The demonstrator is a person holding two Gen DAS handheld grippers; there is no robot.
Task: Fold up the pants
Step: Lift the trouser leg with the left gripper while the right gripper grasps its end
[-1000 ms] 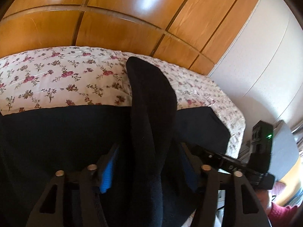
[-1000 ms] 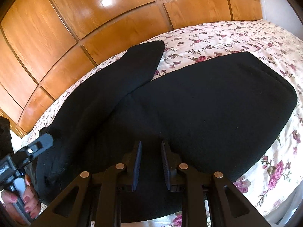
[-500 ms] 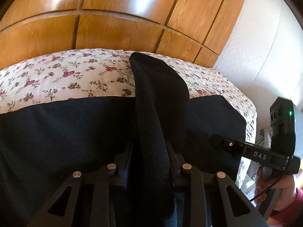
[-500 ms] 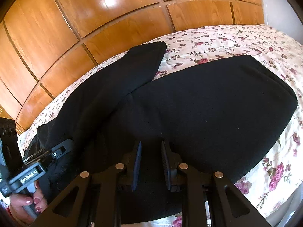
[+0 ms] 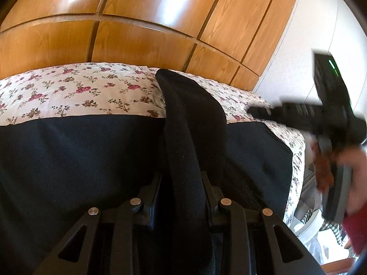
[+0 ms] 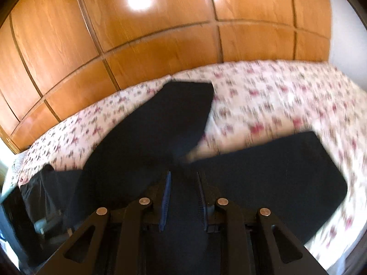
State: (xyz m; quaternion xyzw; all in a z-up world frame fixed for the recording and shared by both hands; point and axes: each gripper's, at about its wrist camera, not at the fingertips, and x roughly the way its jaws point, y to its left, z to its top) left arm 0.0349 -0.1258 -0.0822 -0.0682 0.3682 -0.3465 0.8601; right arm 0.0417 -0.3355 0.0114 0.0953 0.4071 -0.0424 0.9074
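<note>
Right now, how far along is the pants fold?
Early. The black pants lie spread on the floral bedspread, their two legs apart. In hand: the left gripper is shut on a ridge of one pant leg. The right gripper is above the fabric with a gap between its fingers. Folding the legs together is left.

No readable text, label, brand or number anywhere in either view. Only a blurred green light on the dark device point(image 5: 330, 78) at the right edge, without legible markings.
</note>
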